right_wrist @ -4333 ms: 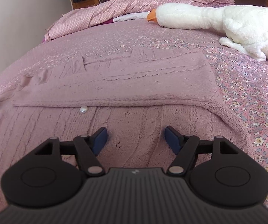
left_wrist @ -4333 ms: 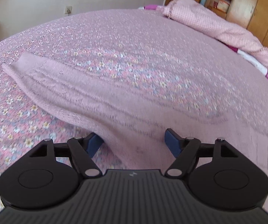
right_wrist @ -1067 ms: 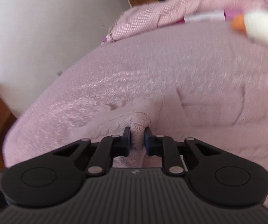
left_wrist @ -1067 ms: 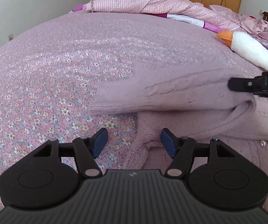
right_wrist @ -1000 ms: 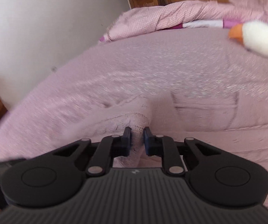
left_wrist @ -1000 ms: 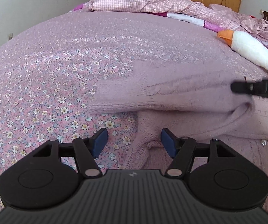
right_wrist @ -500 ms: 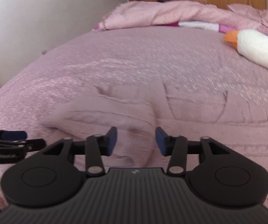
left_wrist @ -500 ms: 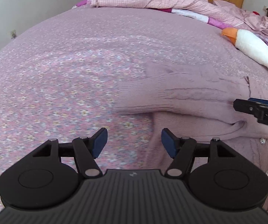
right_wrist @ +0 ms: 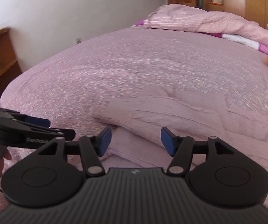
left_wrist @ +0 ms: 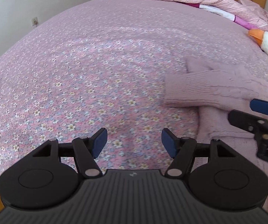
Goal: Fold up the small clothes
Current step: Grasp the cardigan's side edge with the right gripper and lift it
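Right gripper (right_wrist: pixel 136 141) is now spread apart; the cardigan sleeve (right_wrist: pixel 171 115) clamped a second ago is released. Left gripper (left_wrist: pixel 134 142) is unchanged: apart, empty, over the floral bedspread (left_wrist: pixel 78 85).

Black tool (left_wrist: pixel 134 145), blue pads (left_wrist: pixel 168 145) (silver screws)

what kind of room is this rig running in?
Most likely a home bedroom: a wide bed under a pink floral bedspread, a rumpled pink checked quilt at its far end, wooden wardrobe doors behind, and a white plush goose with an orange beak.
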`<control>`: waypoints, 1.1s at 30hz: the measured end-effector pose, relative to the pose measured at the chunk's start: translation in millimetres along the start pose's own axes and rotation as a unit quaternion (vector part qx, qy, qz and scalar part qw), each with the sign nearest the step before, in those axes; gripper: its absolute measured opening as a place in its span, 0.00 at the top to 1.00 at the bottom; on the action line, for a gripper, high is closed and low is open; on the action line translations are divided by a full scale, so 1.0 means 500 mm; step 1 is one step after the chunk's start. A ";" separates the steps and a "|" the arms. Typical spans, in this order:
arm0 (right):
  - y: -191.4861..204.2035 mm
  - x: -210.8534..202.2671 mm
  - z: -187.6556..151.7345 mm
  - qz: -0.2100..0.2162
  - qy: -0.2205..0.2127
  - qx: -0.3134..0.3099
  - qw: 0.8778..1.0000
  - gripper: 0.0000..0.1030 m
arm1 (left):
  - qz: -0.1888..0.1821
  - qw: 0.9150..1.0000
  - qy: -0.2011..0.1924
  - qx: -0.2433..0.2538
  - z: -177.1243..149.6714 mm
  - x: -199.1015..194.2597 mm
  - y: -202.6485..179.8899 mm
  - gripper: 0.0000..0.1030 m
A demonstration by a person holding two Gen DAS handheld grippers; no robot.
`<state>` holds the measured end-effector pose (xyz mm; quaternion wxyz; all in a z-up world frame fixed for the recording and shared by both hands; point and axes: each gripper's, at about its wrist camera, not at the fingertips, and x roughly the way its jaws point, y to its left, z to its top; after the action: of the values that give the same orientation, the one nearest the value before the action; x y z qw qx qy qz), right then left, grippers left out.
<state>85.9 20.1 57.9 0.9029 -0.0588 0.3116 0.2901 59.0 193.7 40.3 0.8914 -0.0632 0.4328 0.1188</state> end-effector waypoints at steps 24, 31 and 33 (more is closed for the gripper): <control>0.002 0.071 0.028 -0.023 -0.028 0.043 0.998 0.88 | -0.011 1.000 0.009 -0.007 -0.013 0.009 0.010 0.30; -0.029 -0.007 0.039 -0.026 -0.082 0.082 0.993 0.89 | -0.018 1.000 -0.005 0.000 -0.009 -0.016 -0.001 0.30; -0.043 -0.033 0.038 -0.030 -0.096 0.096 0.990 0.89 | -0.021 1.000 -0.008 0.001 -0.008 -0.026 -0.004 0.30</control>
<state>97.5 -0.1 81.3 0.9384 0.0468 0.2481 0.2358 48.6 188.8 47.9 0.8973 -0.0702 0.4240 0.1003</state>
